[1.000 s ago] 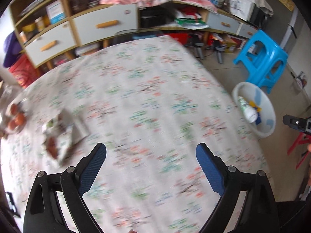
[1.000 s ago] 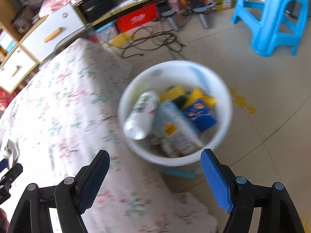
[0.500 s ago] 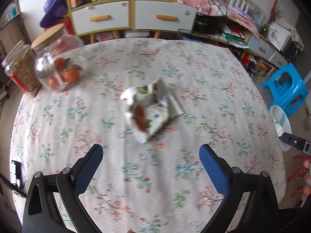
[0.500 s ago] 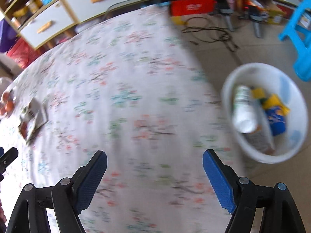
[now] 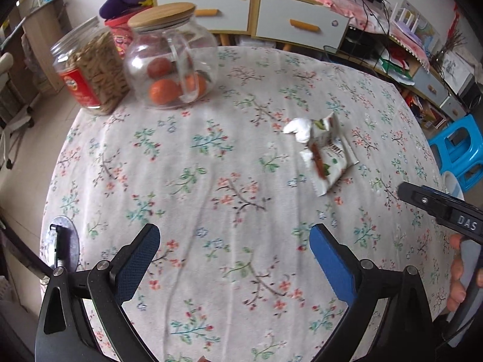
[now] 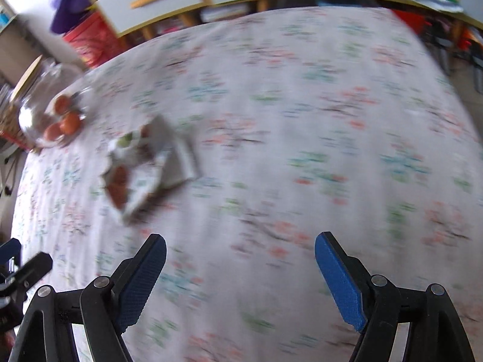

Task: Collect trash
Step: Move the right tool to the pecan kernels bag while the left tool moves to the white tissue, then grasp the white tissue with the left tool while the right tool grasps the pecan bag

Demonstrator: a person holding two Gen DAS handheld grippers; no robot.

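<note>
A crumpled white snack wrapper [image 5: 324, 154] with red and green print lies flat on the floral tablecloth [image 5: 211, 181], right of centre in the left wrist view. My left gripper [image 5: 234, 235] hovers over the cloth, open and empty, well short of the wrapper. In the blurred right wrist view the same wrapper [image 6: 145, 163] lies to the upper left of my right gripper [image 6: 240, 242], which is open with nothing between its fingers. The right gripper's black body [image 5: 440, 208] shows at the right edge of the left wrist view, held by a hand [image 5: 459, 274].
A glass jar with oranges [image 5: 172, 60] and a plastic jar of snacks [image 5: 90, 72] stand at the table's far left. Cabinets with drawers [image 5: 295, 24] line the back. A blue stool [image 5: 462, 150] and a white bin's rim [image 5: 451, 181] sit past the table's right edge.
Both views swung left across the table. The white bin left the right wrist view and the wrapper and jars came in. In the left wrist view the wrapper shifted right and the jars came closer.
</note>
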